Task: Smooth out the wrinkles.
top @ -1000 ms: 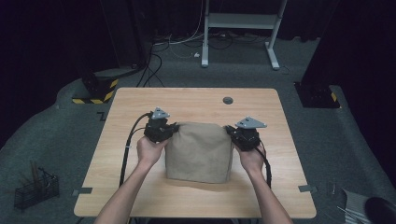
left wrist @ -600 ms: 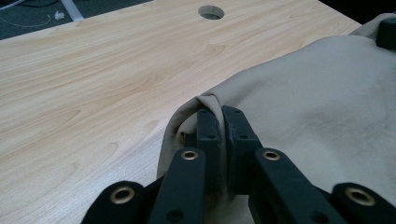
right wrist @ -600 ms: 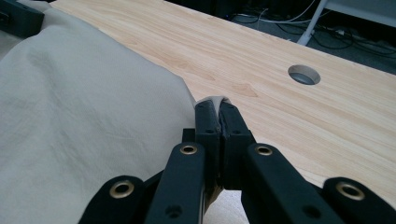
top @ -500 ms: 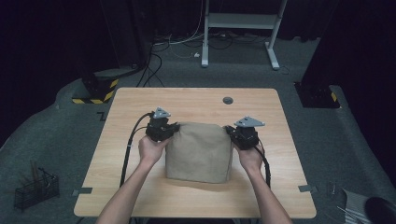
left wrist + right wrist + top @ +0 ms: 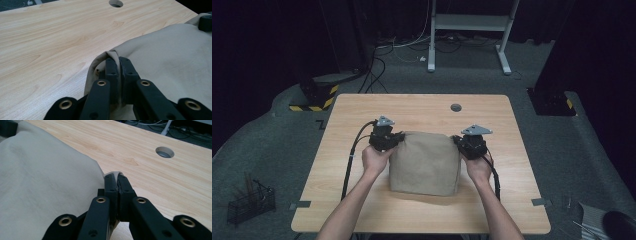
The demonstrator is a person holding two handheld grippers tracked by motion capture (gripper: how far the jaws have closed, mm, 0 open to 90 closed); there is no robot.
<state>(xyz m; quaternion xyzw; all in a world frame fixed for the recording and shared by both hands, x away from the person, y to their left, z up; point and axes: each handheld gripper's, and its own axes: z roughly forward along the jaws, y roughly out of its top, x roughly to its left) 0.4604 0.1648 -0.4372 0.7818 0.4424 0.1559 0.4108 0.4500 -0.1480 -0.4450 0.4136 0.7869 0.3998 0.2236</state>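
Beige folded cloth (image 5: 426,162) lies between both grippers | left gripper (image 5: 386,138) clenched on far-left corner; right gripper (image 5: 470,145) clenched on far-right corner | far edge spans them, crosswise

Each hand-held unit, left gripper (image 5: 398,140) and right gripper (image 5: 457,142), comprises a black body, two black jaws on linkage arms with brass-ringed pivot holes, a grey three-cornered top plate and a trailing black cable; both forearms are bare.
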